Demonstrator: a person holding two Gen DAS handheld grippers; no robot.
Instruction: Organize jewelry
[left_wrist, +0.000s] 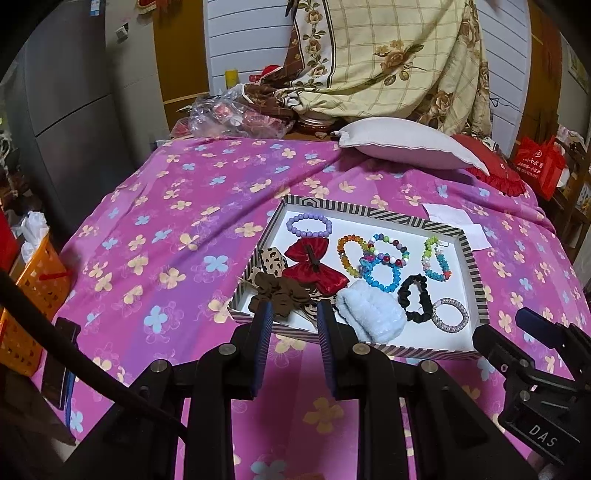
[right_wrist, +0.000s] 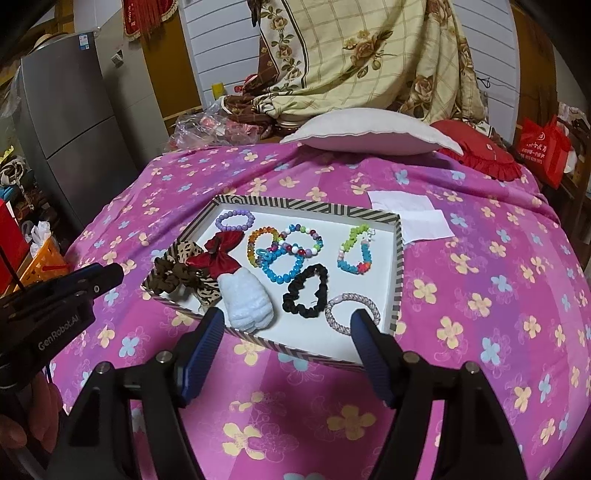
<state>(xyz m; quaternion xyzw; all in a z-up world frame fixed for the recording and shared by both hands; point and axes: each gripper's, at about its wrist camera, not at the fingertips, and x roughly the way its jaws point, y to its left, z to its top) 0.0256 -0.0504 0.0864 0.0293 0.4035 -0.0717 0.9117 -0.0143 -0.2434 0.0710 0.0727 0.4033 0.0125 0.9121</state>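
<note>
- Left gripper (left_wrist: 295, 317) stands narrowly parted and empty; right gripper (right_wrist: 288, 325) spread wide, empty — both at the near rim of the striped tray (right_wrist: 397, 273).
- Bracelets and scrunchies, such as the black scrunchie (right_wrist: 306, 291), all lie inside the tray — this fits either sorting about to start or everything gathered.

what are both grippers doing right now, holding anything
Left gripper: partly open, empty, just in front of the brown scrunchie.
Right gripper: wide open, empty.

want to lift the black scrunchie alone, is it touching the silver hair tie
Apart. The right wrist view shows white tray floor between the black scrunchie and the silver hair tie.
</note>
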